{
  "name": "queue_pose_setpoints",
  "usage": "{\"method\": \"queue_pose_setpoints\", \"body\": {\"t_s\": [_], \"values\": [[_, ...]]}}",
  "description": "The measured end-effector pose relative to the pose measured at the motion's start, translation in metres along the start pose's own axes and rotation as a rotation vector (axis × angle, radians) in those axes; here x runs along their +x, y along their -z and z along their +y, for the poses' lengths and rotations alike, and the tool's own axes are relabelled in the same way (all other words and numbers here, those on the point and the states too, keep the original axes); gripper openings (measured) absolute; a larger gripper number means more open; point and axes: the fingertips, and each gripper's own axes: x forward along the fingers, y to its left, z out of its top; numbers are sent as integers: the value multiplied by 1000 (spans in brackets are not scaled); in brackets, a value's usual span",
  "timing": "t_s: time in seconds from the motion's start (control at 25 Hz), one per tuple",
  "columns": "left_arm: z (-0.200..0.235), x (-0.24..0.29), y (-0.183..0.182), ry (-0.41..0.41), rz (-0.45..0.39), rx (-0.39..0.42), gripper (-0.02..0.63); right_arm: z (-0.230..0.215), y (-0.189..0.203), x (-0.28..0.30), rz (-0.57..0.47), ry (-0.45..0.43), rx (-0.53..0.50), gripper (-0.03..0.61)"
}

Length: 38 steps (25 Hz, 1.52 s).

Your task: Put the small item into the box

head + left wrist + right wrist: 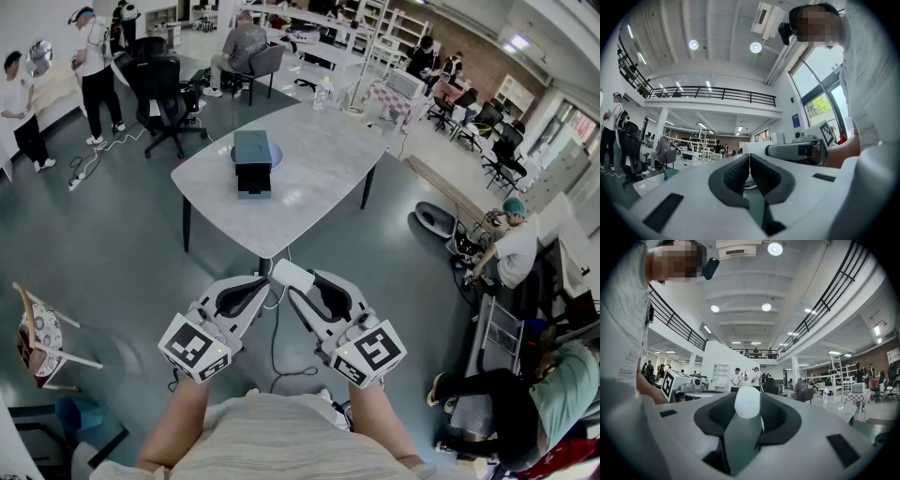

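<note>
Two grippers [265, 282] [298, 287], one white item [292, 274], one box [252, 161], perhaps one bottle [322, 92]

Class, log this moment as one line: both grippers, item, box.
left gripper: shut, empty | right gripper: shut on item | box: on table

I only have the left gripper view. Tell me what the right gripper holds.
Observer: The right gripper is shut on a small white item.
Operator: Now locate the box.
Observer: The dark box stands on the grey table, ahead of both grippers, left of the table's middle in the head view.
Operator: Check the gap between grippers.
Observer: From above, the left gripper has its tip just left of the white item.
</note>
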Motion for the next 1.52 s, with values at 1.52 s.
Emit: {"method": "queue_pose_setpoints", "body": {"t_s": [1.52], "values": [[55, -4, 20, -31, -11, -47, 21, -9, 12, 61, 9, -47, 24, 175]]}}
